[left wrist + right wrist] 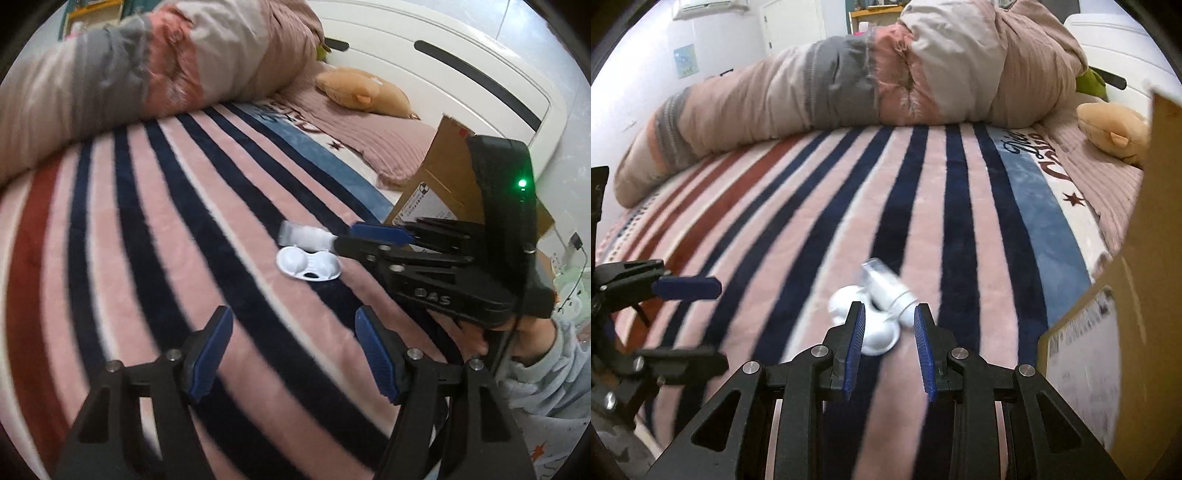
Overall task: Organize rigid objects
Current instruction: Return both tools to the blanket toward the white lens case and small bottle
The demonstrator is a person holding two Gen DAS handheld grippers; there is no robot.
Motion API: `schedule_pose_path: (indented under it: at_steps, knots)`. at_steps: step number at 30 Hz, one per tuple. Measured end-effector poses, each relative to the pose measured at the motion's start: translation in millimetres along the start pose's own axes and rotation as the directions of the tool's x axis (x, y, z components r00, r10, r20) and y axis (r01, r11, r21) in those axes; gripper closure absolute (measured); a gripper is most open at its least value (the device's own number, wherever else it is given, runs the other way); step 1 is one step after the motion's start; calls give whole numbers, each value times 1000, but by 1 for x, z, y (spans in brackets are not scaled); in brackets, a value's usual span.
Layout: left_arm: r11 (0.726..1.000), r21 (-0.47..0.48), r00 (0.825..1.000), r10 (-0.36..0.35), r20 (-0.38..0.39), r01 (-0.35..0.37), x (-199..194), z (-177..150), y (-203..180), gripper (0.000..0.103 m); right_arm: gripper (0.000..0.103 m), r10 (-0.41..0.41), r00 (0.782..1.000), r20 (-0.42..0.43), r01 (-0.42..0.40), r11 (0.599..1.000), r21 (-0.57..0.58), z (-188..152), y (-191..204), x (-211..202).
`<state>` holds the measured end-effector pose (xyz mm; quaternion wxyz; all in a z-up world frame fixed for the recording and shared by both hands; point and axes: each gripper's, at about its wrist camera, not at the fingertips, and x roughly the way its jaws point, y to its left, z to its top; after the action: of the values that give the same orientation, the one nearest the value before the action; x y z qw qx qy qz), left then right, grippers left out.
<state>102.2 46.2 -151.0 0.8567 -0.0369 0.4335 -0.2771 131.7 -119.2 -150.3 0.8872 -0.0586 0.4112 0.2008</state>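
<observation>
On the striped bed (812,229), the white lens case (875,332) lay touching a small white bottle (892,290). The right gripper (889,341), fingers parted and empty, hovered just beside the case; the left gripper (293,354) stood wide open, empty, near it.

From my right wrist, motion blur smears the small white bottle (888,291) and the white twin-cup case (875,338), so I cannot tell whether my blue pads (855,347) touch either. The cardboard box (1137,295) runs off the right edge. From my left wrist, my right gripper (369,236) hides the bottle's near end.
</observation>
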Motion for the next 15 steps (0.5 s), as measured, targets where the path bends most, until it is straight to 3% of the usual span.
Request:
schedule_pose_path:
  at_steps: [4, 10, 15]
  knots:
    - [998, -12, 998, -58, -28, 58, 34, 9, 0, 37, 75, 33, 999, -12, -32, 999, 31, 1, -18, 24]
    - [998, -26, 997, -62, -48, 61, 62, 16, 3, 37, 71, 73, 997, -4, -73, 996, 50, 3, -27, 40]
    - [999, -11, 998, -54, -23, 53, 70, 20, -1, 37, 78, 54, 998, 42, -57, 997, 59, 0, -28, 36]
